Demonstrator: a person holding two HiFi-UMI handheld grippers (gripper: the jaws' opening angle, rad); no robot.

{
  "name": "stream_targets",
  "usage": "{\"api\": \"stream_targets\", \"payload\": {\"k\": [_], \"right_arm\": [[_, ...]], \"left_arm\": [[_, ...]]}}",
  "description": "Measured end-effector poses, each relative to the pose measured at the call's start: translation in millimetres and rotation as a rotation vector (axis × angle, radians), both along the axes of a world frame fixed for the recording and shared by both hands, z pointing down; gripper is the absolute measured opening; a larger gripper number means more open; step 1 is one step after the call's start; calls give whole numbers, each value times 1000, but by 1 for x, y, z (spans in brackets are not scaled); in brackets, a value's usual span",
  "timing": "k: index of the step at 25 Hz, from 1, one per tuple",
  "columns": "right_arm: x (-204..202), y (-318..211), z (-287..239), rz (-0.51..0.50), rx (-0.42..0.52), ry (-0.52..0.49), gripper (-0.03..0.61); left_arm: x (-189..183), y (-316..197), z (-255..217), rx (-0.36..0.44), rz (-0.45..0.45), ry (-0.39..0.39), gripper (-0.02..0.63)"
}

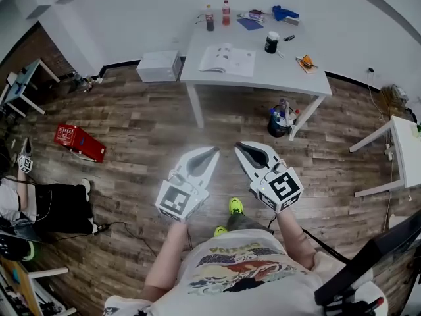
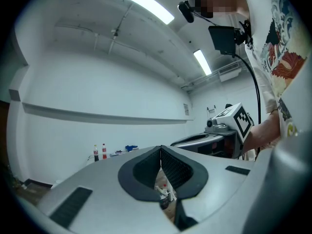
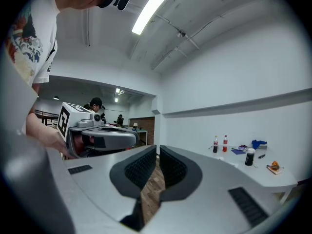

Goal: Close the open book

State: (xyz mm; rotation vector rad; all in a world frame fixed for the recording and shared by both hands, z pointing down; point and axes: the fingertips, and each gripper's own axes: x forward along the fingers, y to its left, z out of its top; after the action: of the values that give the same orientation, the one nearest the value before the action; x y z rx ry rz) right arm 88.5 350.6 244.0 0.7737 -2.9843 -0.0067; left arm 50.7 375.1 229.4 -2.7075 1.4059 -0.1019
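Note:
The open book (image 1: 227, 60) lies flat on the white table (image 1: 260, 78) at the far side of the room, pages up, near the table's left front edge. My left gripper (image 1: 214, 151) and right gripper (image 1: 239, 146) are held side by side over the wooden floor, well short of the table, both pointing level toward it. Each is shut with nothing between its jaws. In the left gripper view the left gripper (image 2: 161, 149) has its pads together; in the right gripper view the right gripper (image 3: 158, 149) shows only a thin slit.
On the table stand two bottles (image 1: 217, 16), a dark cup (image 1: 272, 42), blue items (image 1: 285, 13) and an orange thing (image 1: 306, 62). A bin (image 1: 281, 121) sits by the table's right leg, a white box (image 1: 158, 66) at its left. A red crate (image 1: 79, 143) lies on the floor.

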Motion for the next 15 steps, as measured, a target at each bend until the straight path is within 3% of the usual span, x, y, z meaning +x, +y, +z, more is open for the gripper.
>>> {"api": "stream_targets", "payload": {"k": [15], "right_arm": [[-10,-110,2,-70,-12,-17,29]], "left_arm": [[-2,-112,0,1,-50,-20,3]]}}
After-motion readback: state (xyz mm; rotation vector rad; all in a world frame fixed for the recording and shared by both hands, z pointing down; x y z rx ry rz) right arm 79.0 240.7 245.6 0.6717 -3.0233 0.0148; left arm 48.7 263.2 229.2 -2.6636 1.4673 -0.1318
